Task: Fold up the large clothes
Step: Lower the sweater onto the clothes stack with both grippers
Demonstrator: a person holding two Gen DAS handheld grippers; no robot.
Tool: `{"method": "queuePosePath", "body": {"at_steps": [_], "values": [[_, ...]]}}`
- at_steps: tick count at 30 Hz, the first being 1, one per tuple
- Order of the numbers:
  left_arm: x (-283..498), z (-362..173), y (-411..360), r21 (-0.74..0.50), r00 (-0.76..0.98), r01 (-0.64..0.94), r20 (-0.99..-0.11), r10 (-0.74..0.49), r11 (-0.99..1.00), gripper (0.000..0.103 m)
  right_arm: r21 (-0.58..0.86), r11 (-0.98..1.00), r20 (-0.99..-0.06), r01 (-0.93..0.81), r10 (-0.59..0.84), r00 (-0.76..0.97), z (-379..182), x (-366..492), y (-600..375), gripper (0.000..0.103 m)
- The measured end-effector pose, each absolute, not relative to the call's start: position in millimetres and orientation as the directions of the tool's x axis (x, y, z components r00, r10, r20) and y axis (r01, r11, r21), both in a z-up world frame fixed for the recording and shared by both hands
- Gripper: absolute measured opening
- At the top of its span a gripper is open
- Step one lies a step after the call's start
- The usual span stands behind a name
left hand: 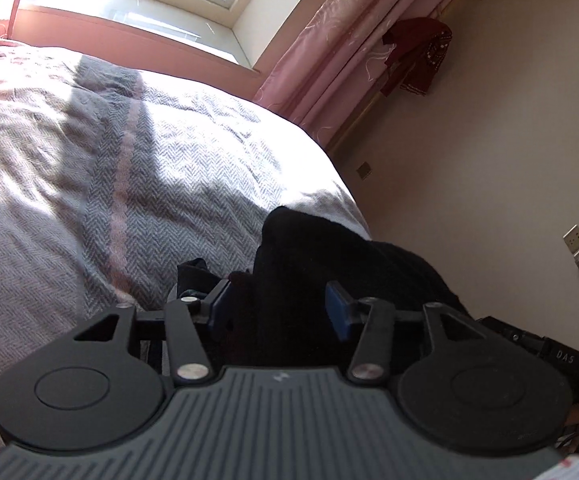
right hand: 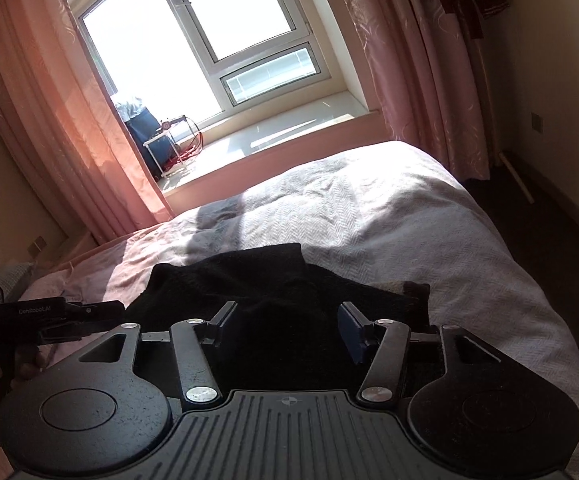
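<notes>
A black knitted garment lies bunched near the edge of a bed. In the right wrist view the same black garment spreads wider across the cover. My left gripper is open, its blue pads wide apart, and the dark cloth fills the gap between them. My right gripper is also open, with its blue pads on either side of the cloth. The left gripper's body shows in a hand at the left of the right wrist view. The right gripper's body shows at the left wrist view's right edge.
The bed carries a grey herringbone blanket over a pink sheet. The blanket's edge drops to a dark floor on the right. Pink curtains frame a window sill. A dark red cloth hangs by the wall.
</notes>
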State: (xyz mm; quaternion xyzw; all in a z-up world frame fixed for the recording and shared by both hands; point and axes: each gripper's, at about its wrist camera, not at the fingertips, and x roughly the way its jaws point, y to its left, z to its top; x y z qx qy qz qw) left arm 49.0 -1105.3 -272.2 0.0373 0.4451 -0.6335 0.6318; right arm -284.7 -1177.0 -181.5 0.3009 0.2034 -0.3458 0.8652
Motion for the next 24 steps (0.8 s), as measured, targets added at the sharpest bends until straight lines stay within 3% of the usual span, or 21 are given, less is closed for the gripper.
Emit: {"method": "queuePosePath", "body": {"at_steps": [2,4,5,6,9,13,16,17,19,21,24], "values": [[48.1,-282.7,-1102.4,-0.534,-0.210,0.820,-0.618,-0.758,0.208,0.042,0.359,0.597,-0.572,0.718,-0.467,0.674,-184.9,-279.6,-1176.4,0.050],[45.7,-286.4,-1097.3,-0.573,-0.245,0.798,-0.589,-0.770,0.184,0.033,0.330,0.630,-0.569,0.703,-0.461,0.681,-189.2,-270.9,-1172.9,0.018],[42.5,-284.0,-1095.6,-0.568,-0.249,0.807,-0.578,-0.777,0.164,0.016,0.297,0.634,-0.583,0.714,-0.472,0.661,-192.4,-266.1,-1172.3,0.002],[39.4,-281.5,-1094.7,-0.553,-0.248,0.820,-0.572,-0.782,0.145,0.003,0.303,0.632,-0.573,0.713,-0.477,0.666,-194.3,-266.9,-1172.2,0.002],[34.3,-270.9,-1089.8,-0.493,-0.200,0.861,-0.549,-0.811,0.121,0.003,0.351,0.594,-0.504,0.724,-0.532,0.680,-188.9,-281.7,-1176.7,0.002],[41.2,-276.7,-1084.4,-0.539,-0.185,0.828,-0.519,-0.834,0.152,0.004,0.334,0.490,-0.596,0.805,-0.552,0.584,-207.7,-287.5,-1190.7,0.002],[35.7,-280.2,-1082.8,-0.517,-0.150,0.837,-0.529,-0.835,0.178,0.004,0.299,0.506,-0.581,0.809,-0.576,0.575,-208.5,-282.1,-1181.3,0.002],[37.7,-280.2,-1081.9,-0.525,-0.149,0.830,-0.533,-0.833,0.188,0.005,0.327,0.492,-0.580,0.807,-0.569,0.582,-206.0,-284.1,-1182.1,0.006],[41.7,-274.6,-1081.0,-0.535,-0.160,0.826,-0.525,-0.836,0.178,0.008,0.364,0.484,-0.579,0.796,-0.551,0.600,-198.3,-286.9,-1183.9,0.023],[46.5,-269.0,-1085.4,-0.535,-0.157,0.827,-0.516,-0.842,0.173,0.023,0.348,0.519,-0.538,0.781,-0.571,0.620,-183.4,-286.3,-1182.6,0.046],[57.7,-271.4,-1104.3,-0.600,-0.202,0.778,-0.518,-0.831,0.185,0.025,0.384,0.538,-0.523,0.750,-0.542,0.657,-173.2,-275.6,-1195.5,0.048]]}}
